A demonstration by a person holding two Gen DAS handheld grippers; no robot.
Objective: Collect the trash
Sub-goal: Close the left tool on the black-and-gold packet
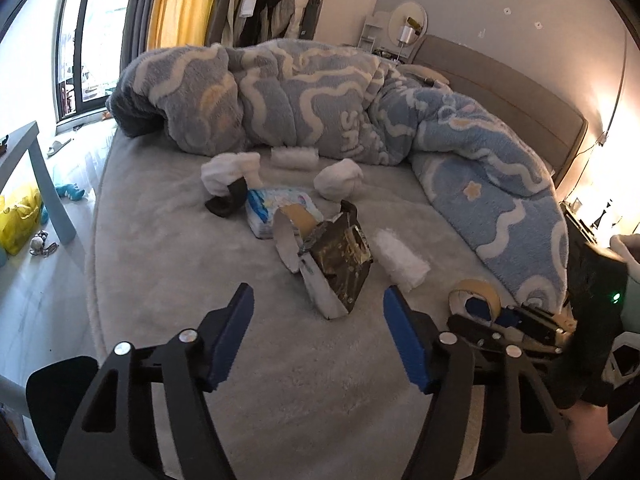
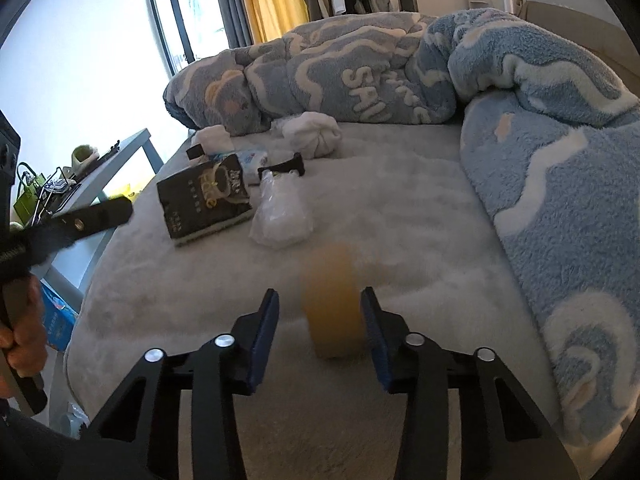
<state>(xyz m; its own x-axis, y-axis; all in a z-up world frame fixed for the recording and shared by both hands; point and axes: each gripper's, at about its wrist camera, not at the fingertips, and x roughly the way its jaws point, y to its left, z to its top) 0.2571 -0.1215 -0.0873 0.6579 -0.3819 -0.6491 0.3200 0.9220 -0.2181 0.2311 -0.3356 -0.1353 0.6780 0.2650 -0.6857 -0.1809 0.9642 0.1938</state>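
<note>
The left tongs [image 1: 318,304] stand wide apart, gripping nothing, with a torn dark box [image 1: 340,260] lying on the bed [image 1: 160,240] just beyond their tips. The right tongs [image 2: 319,312] stand narrower around a yellowish tape roll [image 2: 334,308], upright between the pads [image 2: 264,336]; a small gap shows on each side. A crumpled plastic bag [image 2: 280,216] lies farther ahead.

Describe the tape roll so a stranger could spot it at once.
On the grey bed, nearest its foot, the tape roll stands on edge between the right gripper fingers. It is the only yellowish ring; its neighbours are white wads and a dark box.
</note>
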